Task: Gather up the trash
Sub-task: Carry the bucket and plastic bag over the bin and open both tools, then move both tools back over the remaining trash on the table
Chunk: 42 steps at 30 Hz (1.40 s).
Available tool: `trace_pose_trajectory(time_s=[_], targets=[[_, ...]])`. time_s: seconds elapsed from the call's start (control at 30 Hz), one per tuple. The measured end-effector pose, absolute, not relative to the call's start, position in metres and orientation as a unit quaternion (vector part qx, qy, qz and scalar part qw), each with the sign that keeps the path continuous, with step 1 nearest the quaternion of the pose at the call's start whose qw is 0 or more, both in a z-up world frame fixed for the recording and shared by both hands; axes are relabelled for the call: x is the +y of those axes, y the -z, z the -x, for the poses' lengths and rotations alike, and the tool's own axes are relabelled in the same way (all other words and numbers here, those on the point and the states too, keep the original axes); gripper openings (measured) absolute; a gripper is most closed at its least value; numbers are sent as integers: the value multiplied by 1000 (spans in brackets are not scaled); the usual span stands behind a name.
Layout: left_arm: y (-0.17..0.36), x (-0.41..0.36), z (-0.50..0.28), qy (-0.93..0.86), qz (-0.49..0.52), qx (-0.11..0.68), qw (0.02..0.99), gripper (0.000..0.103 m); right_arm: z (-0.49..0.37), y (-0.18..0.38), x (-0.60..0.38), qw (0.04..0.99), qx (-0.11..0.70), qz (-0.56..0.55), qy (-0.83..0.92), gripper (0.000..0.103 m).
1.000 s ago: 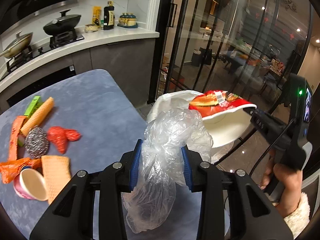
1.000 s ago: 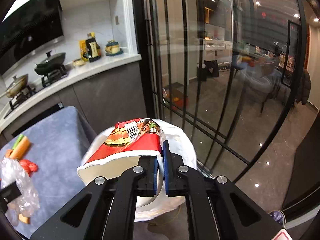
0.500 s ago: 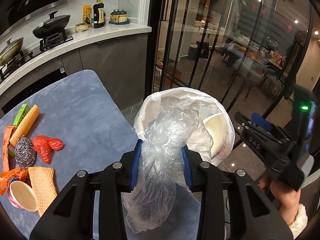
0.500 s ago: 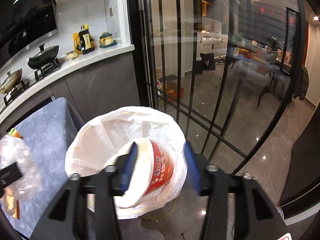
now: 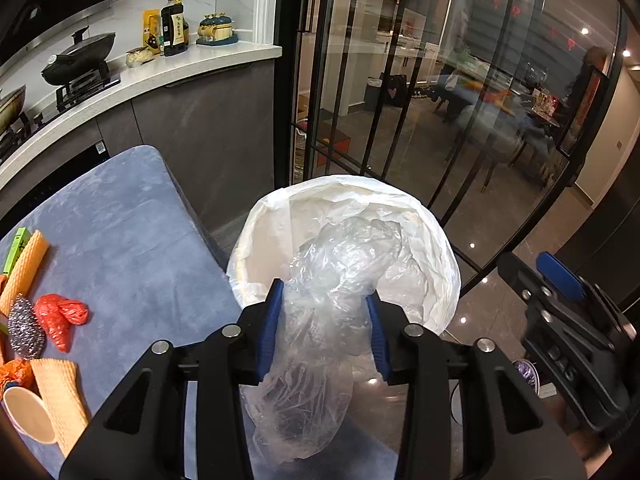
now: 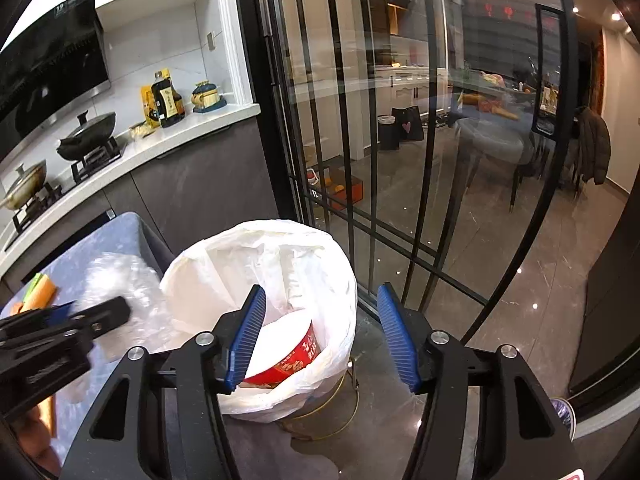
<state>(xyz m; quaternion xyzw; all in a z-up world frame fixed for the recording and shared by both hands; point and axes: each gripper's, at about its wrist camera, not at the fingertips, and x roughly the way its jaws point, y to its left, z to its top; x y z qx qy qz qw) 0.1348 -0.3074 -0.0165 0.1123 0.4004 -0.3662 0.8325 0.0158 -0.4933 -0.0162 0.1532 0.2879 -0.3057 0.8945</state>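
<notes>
Left gripper [image 5: 325, 320] nearest in left wrist view, blue pads pressed on crumpled clear plastic bag [image 5: 320, 320]; jaws just eased apart a little, bag still pinched between them. Bag top bulging past fingertips toward 12 o'clock, over mouth of white-lined trash bin [image 5: 436, 232]; bag tail hanging down at 6 o'clock between the black fingers.

Right gripper [image 6: 320, 336] with jaws just spread wide, nothing between pads. Red-and-white noodle cup [image 6: 292, 348] lying tilted inside bin liner [image 6: 256, 264], just beyond the left-hand pad at 10 o'clock of the fingertips, free of both pads. Left gripper seen at 9 o'clock in right wrist view, plastic bag beside bin rim.

Blue table [image 5: 132, 240] at 9 o'clock of left gripper, holding red plastic wad [image 5: 60, 318], steel scourer [image 5: 24, 326], yellow sponge cloth [image 5: 60, 396], small pink-rimmed cup [image 5: 28, 414], orange roll [image 5: 24, 268]. All well apart from the left gripper.

Farther at 11 o'clock, white counter [image 5: 160, 76] with black wok [image 5: 78, 60] and dark bottle [image 5: 175, 26]. Glass doors [image 5: 400, 80] at 12 to 2 o'clock behind bin.
</notes>
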Motion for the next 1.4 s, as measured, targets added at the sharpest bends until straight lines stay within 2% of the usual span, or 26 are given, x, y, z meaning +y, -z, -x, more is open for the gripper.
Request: trace_pose_trajectory(time_s=[0.17, 0.23, 0.3, 0.5, 0.87, 1.17, 1.3, 1.4], targets=[[19, -310, -138, 357, -105, 397, 839, 49, -14, 12, -488, 898, 284, -151, 301, 58], [18, -310, -138, 354, -101, 392, 843, 62, -14, 11, -485, 899, 282, -148, 300, 60], [15, -310, -139, 351, -97, 386, 848, 70, -16, 9, -484, 901, 280, -147, 298, 60], [9, -307, -146, 348, -88, 385, 850, 71, -15, 6, -479, 903, 275, -147, 295, 60], [-2, -246, -154, 300, -51, 384, 872, 71, -21, -3, -454, 912, 272, -135, 276, 65], [-9, -162, -163, 231, -18, 391, 891, 71, -35, -10, -408, 925, 273, -118, 235, 70], [-11, -119, -166, 197, -2, 393, 898, 78, -42, -11, -380, 931, 279, -112, 207, 70], [-12, -84, -167, 172, 15, 396, 902, 78, -49, -11, -357, 934, 286, -104, 185, 70]])
